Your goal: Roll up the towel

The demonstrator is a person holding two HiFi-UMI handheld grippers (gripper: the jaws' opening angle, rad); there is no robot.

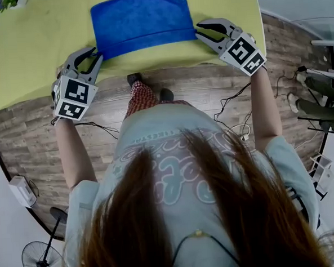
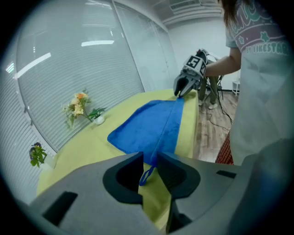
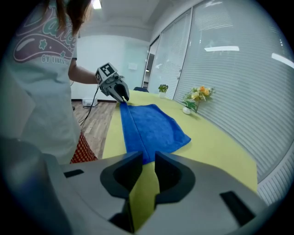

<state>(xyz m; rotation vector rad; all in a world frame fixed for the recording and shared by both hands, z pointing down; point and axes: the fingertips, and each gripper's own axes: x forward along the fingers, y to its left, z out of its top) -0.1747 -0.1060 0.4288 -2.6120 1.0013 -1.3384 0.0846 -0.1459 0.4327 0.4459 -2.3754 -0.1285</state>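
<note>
A blue towel (image 1: 140,21) lies flat on the yellow-green table (image 1: 37,47), its near edge folded over into a narrow strip. My left gripper (image 1: 94,55) sits at the towel's near left corner. In the left gripper view its jaws (image 2: 150,163) stand slightly apart, with the towel's small blue hanging loop (image 2: 146,176) loose in the gap. My right gripper (image 1: 201,31) is at the near right corner. In the right gripper view its jaws (image 3: 148,160) stand slightly apart over bare table, and the towel's (image 3: 147,124) edge lies just ahead of them.
A small vase of flowers (image 2: 80,108) and a potted plant (image 2: 36,153) stand on the table's far side by the blinds. The table's near edge runs just behind both grippers. A fan (image 1: 45,259) and cables (image 1: 233,100) lie on the wooden floor.
</note>
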